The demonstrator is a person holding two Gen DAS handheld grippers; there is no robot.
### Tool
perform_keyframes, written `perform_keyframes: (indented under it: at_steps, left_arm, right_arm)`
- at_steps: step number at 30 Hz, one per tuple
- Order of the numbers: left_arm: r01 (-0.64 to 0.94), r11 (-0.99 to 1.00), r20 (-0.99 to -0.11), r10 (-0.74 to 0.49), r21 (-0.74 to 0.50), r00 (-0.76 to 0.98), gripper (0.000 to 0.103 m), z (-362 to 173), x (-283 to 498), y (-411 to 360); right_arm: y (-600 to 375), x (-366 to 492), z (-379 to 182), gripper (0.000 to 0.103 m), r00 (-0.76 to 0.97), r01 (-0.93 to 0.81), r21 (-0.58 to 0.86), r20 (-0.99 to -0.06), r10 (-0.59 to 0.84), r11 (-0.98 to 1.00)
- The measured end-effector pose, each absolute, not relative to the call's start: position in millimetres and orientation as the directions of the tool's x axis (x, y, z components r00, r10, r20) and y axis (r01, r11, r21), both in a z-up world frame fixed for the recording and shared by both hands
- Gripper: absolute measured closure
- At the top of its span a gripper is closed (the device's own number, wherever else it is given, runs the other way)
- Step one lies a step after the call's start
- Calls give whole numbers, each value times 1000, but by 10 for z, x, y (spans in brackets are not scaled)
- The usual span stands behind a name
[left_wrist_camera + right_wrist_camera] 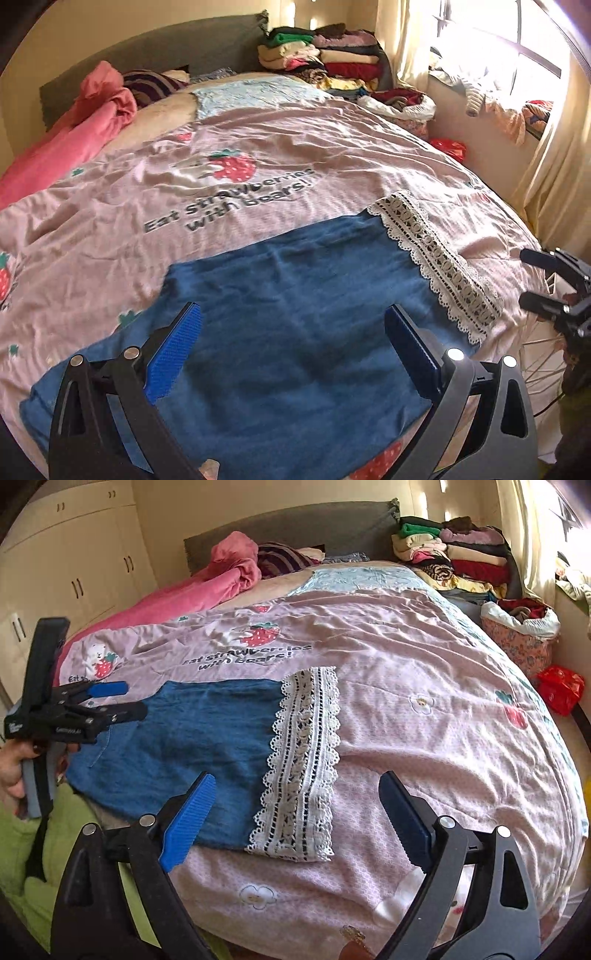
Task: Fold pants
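Note:
Blue pants (288, 295) with a white lace hem (436, 266) lie folded flat on the pink strawberry bedspread (258, 147), near its front edge. My left gripper (295, 332) hangs open just above the blue cloth, with nothing between its fingers. In the right wrist view the pants (192, 746) stretch leftward from the lace hem (303, 760). My right gripper (295, 805) is open over the bedspread in front of the hem, holding nothing. The left gripper (129, 699) shows at the pants' left end, held by a hand. The right gripper (528, 277) appears past the hem at the bed's right edge.
A pink blanket (221, 579) lies bunched along the far left by the grey headboard (295, 528). Stacks of folded clothes (461, 554) fill the far right corner, with a floral basket (517, 642) and a red bag (561, 690) beside the bed. White cupboards (74, 554) stand at left.

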State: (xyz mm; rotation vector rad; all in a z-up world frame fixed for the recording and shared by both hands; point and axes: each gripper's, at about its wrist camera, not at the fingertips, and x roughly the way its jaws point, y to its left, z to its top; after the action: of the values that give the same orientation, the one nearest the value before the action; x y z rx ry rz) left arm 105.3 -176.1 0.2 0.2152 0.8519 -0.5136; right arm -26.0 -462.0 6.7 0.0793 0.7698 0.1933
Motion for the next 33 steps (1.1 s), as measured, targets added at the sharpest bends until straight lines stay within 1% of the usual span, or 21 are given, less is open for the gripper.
perform_keyframes:
  at_steps: [6, 15, 18, 25, 27, 29, 30, 31, 32, 33]
  left_arm:
    - [559, 829, -791, -359, -25, 496, 5, -93, 1307, -2035]
    - [639, 769, -810, -368, 10, 456, 5, -322, 1710, -2387]
    - [660, 751, -814, -373, 18, 446, 5, -392, 1824, -2494]
    - [724, 690, -841, -396, -7, 369, 6, -635, 2074, -2714]
    - [730, 683, -855, -393, -24, 340, 10, -714, 2100, -2744]
    - [729, 680, -849, -429, -80, 307, 22, -740, 2120, -2735]
    - [727, 679, -845, -446, -103, 297, 25, -742, 2125, -2735]
    - [728, 677, -843, -451, -110, 293, 30, -746, 2116, -2745]
    - [731, 673, -841, -456, -112, 290, 35, -750, 2097, -2759]
    - [738, 665, -841, -458, -111, 286, 38, -751, 2077, -2781]
  right_arm:
    - [-4641, -220, -130, 19, 664, -133, 188, -712, 229, 973]
    - [-4553, -65, -409, 19, 606, -132, 241, -748, 270, 962]
    - [-4558, -38, -468, 19, 598, -124, 247, -755, 271, 961]
    - [-4600, 20, -531, 19, 590, -120, 277, -752, 294, 953]
    - [-4595, 40, -549, 19, 588, -122, 286, -751, 301, 950]
    - [-4573, 54, -553, 20, 587, -135, 294, -746, 315, 946]
    - [-4569, 71, -553, 26, 586, -142, 297, -743, 322, 944]
    - [-4562, 88, -552, 35, 584, -150, 305, -740, 333, 941]
    - [-4549, 105, -564, 37, 574, -165, 326, -736, 359, 931]
    - [-4541, 121, -567, 40, 572, -170, 334, -733, 369, 927]
